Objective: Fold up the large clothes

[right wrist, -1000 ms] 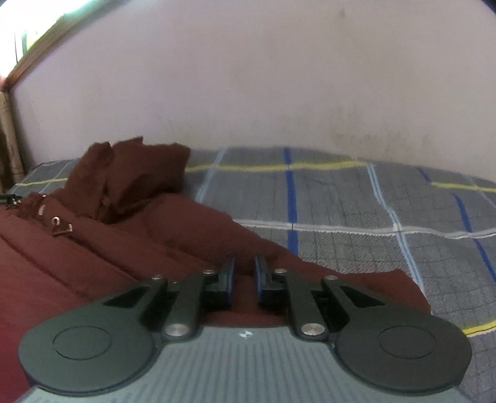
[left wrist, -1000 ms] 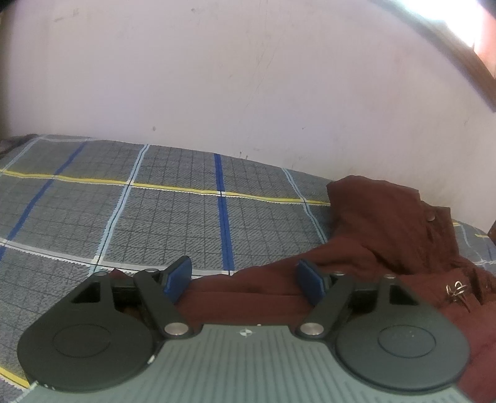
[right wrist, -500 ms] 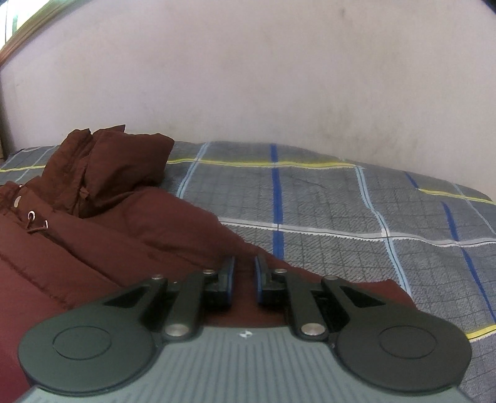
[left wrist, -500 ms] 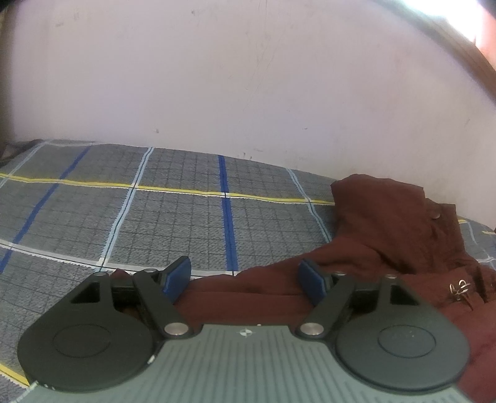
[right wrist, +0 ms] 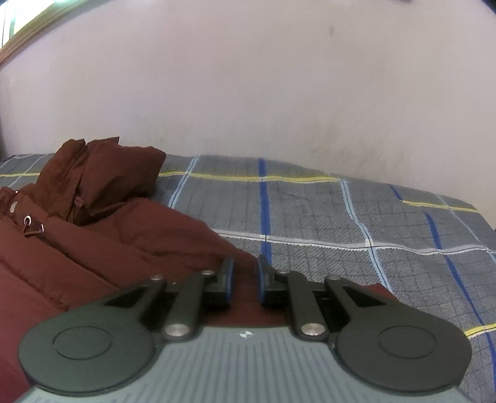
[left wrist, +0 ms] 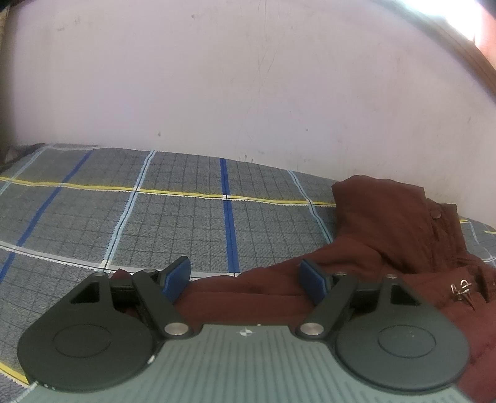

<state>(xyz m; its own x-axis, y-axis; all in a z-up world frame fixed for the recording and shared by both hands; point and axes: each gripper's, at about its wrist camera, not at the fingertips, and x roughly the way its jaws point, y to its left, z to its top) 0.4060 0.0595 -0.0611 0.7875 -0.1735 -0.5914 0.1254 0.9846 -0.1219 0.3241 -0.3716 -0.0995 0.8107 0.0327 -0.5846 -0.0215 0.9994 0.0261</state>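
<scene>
A dark maroon padded jacket lies on a grey checked bedsheet. In the left wrist view my left gripper is open, its blue pads wide apart just above the jacket's sleeve edge. In the right wrist view the jacket fills the left side, its hood bunched up at the back. My right gripper hovers over the jacket's right sleeve end with its jaws narrowly apart; maroon cloth shows in the gap, but I cannot tell whether it is pinched.
A pale pink wall runs close behind the bed. A wooden window frame shows at the upper left of the right wrist view. Metal drawstring eyelets sit on the jacket front. The bedsheet extends right of the jacket.
Both views shifted slightly as the grippers moved a little; the right view turned left then back. The left jaws stayed wide; the right jaws' gap has widened slightly.
</scene>
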